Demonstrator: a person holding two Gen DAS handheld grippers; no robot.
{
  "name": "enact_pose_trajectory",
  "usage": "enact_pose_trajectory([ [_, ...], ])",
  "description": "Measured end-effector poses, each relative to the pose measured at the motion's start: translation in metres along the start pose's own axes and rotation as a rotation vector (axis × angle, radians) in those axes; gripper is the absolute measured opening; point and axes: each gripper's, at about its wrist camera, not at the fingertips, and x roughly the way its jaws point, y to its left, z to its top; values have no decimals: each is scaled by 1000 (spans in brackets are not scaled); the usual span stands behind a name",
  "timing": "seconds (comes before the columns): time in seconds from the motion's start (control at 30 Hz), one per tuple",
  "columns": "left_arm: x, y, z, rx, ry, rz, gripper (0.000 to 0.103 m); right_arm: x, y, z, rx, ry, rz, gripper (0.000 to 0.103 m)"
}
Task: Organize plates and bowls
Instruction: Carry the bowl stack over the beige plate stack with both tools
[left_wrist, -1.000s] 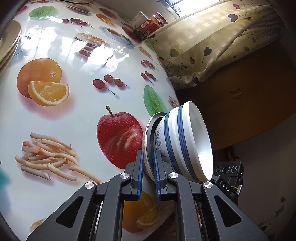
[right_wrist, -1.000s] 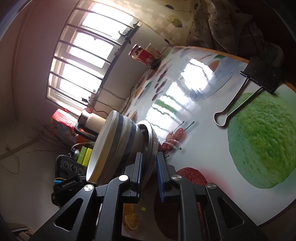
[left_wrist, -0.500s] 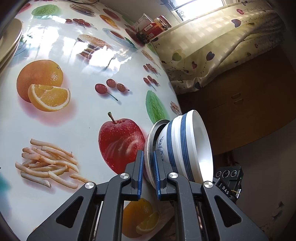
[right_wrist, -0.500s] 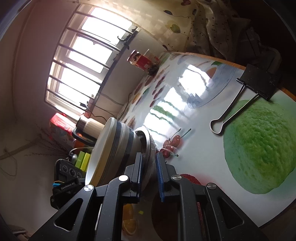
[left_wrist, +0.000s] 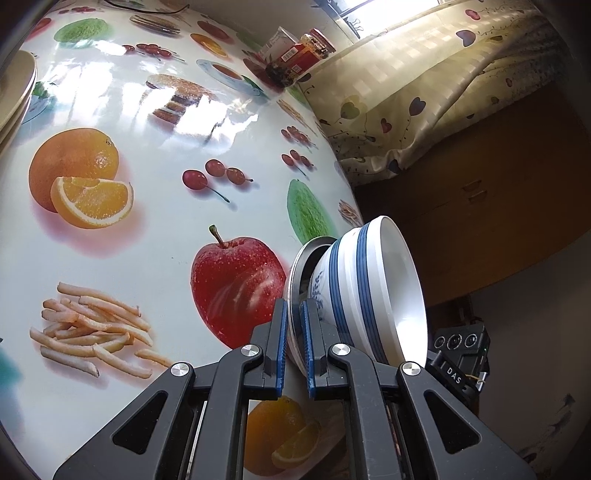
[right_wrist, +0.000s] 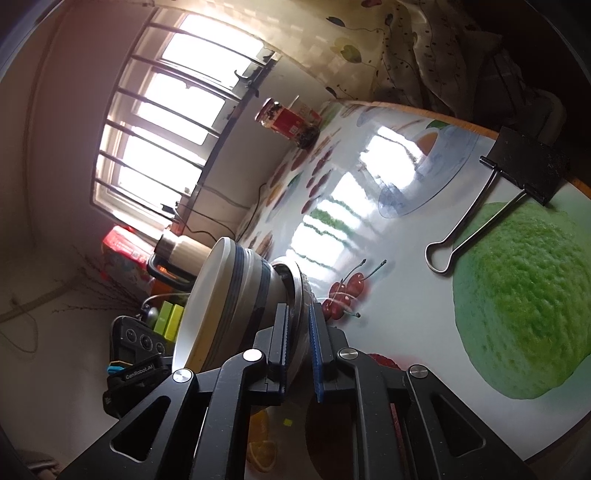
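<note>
The fruit-printed counter (left_wrist: 155, 236) is lying beneath; the striped bowl (left_wrist: 369, 291) is riding a metal plate (left_wrist: 295, 273), likely slippery, breakable; left gripper (left_wrist: 293, 350) and right gripper (right_wrist: 298, 350) are each pinching the plate's rim.

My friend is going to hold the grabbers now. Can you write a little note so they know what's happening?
Left gripper: shut on the plate rim.
Right gripper: shut on the same plate, opposite side.
The bowl with blue stripes sits on that plate; both are held together above the table.
More plates are stacked at the table's far left edge.
Done: bowl and plate picked up.
Left: set them down, probably by that stack. Keep both grips level so the bowl doesn't slide.
</note>
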Motion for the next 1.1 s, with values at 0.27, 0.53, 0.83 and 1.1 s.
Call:
enact_pose_trajectory([
  [0.27,-3,-7,-1,37,-15,42,7,0,1,-1,3,0,4,11],
  [0.53,-3,-8,-2,54,-17,57,7,-1,0,-1,3,-7,-3,11],
  [0.83,-3,-7,-1,45,-16,54,7,0,-1,-2,11,-3,2,11],
  [1.1,-5,-3,-1,31,-21,69,7,4,4,-3,10,3,0,11],
])
